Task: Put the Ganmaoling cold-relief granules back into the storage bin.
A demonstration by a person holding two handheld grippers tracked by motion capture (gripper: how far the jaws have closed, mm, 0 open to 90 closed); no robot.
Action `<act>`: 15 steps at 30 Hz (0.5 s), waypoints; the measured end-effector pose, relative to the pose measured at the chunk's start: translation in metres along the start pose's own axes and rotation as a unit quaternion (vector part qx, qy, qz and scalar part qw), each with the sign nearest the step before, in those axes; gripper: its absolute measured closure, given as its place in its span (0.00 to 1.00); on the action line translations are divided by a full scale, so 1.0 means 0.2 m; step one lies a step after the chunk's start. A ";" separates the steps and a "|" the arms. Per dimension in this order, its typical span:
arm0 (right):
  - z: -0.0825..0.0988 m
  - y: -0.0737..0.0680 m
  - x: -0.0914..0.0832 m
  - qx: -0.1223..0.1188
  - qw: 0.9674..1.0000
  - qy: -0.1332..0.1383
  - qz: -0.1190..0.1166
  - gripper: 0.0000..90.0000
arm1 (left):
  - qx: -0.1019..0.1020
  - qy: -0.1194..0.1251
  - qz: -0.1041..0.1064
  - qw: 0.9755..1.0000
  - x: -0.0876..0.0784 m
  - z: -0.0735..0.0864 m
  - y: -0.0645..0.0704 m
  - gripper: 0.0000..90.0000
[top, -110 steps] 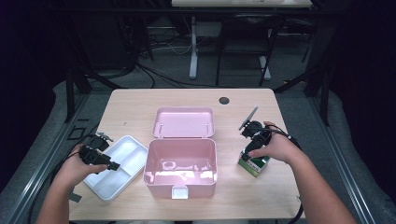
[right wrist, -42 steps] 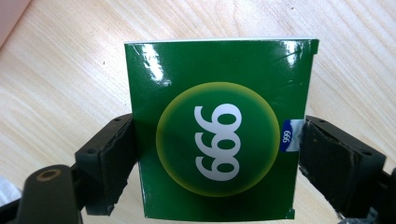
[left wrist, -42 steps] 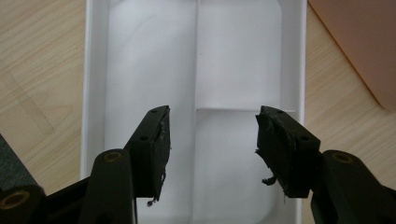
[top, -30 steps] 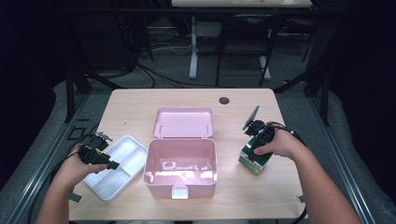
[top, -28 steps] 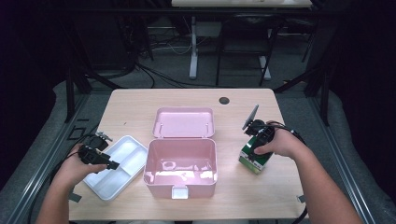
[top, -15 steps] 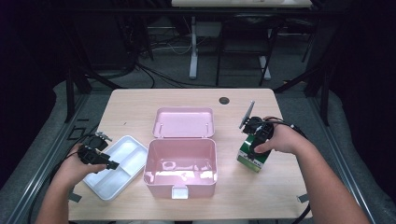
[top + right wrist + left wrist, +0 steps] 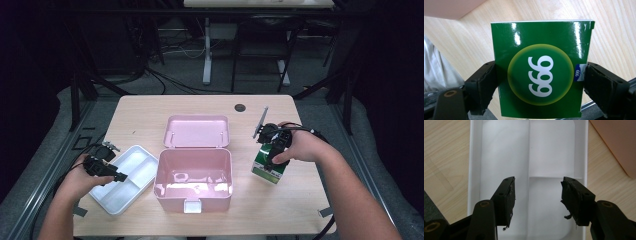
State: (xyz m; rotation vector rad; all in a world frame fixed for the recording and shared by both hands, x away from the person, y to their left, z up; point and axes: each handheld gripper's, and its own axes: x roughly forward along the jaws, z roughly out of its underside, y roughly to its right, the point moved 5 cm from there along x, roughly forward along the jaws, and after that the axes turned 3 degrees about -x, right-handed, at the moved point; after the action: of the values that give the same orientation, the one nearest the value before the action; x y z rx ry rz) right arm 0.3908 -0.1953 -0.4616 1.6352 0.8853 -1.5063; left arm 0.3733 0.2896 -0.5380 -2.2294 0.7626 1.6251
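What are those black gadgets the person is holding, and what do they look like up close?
Each is a hand-held gripper, left and right: black, with two blocky jaws whose pads are frayed at the edges, and round brass-coloured pivot pins. A black cable trails from each, and the right one carries a grey plate on top. The forearms are bare, with no sleeves in sight.
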 end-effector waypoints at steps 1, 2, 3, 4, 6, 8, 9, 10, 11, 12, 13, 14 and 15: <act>0.00 0.00 -0.01 -0.003 1.000 -0.002 0.001 0.18 | 0.000 0.000 0.000 1.000 0.00 0.00 0.00 0.50; -0.01 -0.01 -0.01 -0.005 1.000 -0.001 0.001 0.18 | 0.001 -0.001 0.000 1.000 0.00 0.00 0.00 0.50; -0.01 -0.01 -0.02 -0.008 1.000 -0.003 0.001 0.18 | 0.001 -0.001 0.001 1.000 0.00 0.00 0.00 0.50; -0.01 -0.01 -0.02 -0.009 1.000 -0.002 0.001 0.18 | 0.001 -0.001 0.000 1.000 0.00 0.00 0.00 0.50; -0.02 -0.01 -0.03 -0.014 1.000 -0.003 0.003 0.18 | 0.001 -0.001 0.000 1.000 0.00 0.00 0.00 0.50; -0.03 -0.02 -0.04 -0.020 1.000 -0.004 0.004 0.18 | 0.001 0.000 0.000 1.000 0.00 0.00 0.00 0.50; -0.03 -0.02 -0.05 -0.021 1.000 -0.002 0.004 0.18 | 0.001 0.000 0.000 1.000 0.00 0.00 0.00 0.50; -0.03 -0.02 -0.05 -0.025 1.000 0.000 0.004 0.18 | 0.001 -0.001 0.000 1.000 0.00 0.00 0.00 0.50; -0.04 -0.03 -0.06 -0.032 0.999 0.002 0.005 0.18 | 0.001 -0.001 0.000 1.000 0.00 0.00 0.00 0.50; -0.04 -0.03 -0.06 -0.032 0.999 0.002 0.005 0.18 | 0.001 0.000 -0.001 1.000 0.00 0.00 0.00 0.50; -0.04 -0.03 -0.07 -0.043 0.999 0.004 0.005 0.18 | 0.001 0.000 -0.001 1.000 0.00 0.00 0.00 0.50; -0.05 -0.04 -0.07 -0.048 0.999 0.003 0.006 0.18 | 0.001 0.000 -0.001 1.000 0.00 0.00 0.00 0.50; -0.05 -0.04 -0.08 -0.057 0.998 0.003 0.008 0.18 | 0.000 0.000 -0.001 1.000 0.00 0.00 0.00 0.50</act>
State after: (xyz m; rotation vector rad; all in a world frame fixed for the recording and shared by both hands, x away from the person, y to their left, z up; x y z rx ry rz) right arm 0.3874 -0.1825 -0.4457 1.5612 0.9410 -1.4143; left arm 0.3729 0.2894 -0.5379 -2.2297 0.7618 1.6235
